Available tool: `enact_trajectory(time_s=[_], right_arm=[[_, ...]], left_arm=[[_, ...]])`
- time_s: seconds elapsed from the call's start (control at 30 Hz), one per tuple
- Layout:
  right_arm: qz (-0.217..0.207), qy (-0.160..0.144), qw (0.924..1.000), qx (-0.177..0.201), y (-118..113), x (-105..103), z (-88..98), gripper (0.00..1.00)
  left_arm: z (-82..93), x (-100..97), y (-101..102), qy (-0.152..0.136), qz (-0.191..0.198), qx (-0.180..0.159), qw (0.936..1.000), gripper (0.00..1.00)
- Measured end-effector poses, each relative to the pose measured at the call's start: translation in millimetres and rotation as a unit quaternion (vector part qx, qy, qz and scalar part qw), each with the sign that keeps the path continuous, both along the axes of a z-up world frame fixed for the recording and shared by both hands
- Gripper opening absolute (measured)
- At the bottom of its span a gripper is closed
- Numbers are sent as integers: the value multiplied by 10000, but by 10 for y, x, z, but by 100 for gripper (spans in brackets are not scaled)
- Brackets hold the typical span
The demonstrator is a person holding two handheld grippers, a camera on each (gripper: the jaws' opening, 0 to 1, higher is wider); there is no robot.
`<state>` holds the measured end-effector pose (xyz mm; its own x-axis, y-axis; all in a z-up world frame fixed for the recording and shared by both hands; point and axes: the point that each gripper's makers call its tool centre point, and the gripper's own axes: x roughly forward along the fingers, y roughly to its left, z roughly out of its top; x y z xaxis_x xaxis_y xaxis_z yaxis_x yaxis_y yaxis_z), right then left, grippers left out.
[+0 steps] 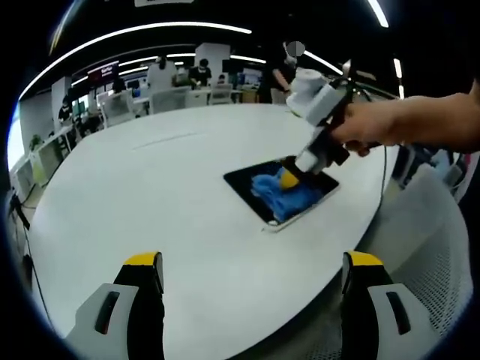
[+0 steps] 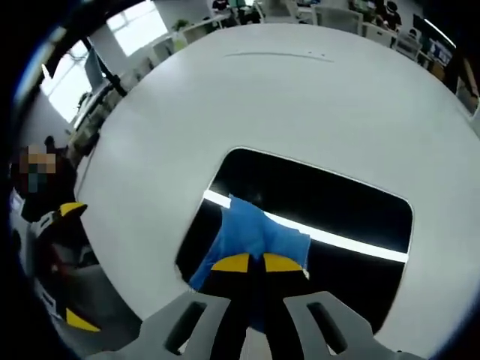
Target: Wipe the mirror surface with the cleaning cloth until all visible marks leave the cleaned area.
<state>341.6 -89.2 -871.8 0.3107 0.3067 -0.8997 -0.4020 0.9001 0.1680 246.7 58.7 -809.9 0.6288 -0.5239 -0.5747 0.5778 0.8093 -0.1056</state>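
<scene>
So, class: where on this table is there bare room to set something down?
The white table is bare between the mirror and its far edge, and between the mirror and the left gripper. Crowded: the mirror, where the right gripper holds the blue cloth.

A broad, rounded white tabletop (image 1: 172, 187) spreads across the left gripper view, its smooth surface bare toward the far edge; in the right gripper view the same pale tabletop (image 2: 300, 97) curves away to its rim. Beyond it stand white office chairs (image 1: 120, 105) and desks, with several people (image 1: 201, 73) seated or standing among them. Long bright ceiling light strips (image 1: 142, 30) arc overhead. A white mesh-backed chair (image 1: 439, 247) sits just beside the tabletop's near right edge. Bright windows (image 2: 139, 26) show at the upper left.
</scene>
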Motion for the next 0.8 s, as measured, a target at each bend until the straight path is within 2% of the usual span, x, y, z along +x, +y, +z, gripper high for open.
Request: enact_trajectory(time_s=[0.8], right_arm=[[35,49,9999,151,40,-345,26,0]], left_arm=[[4,3,11,-21,10,19,10000,99]])
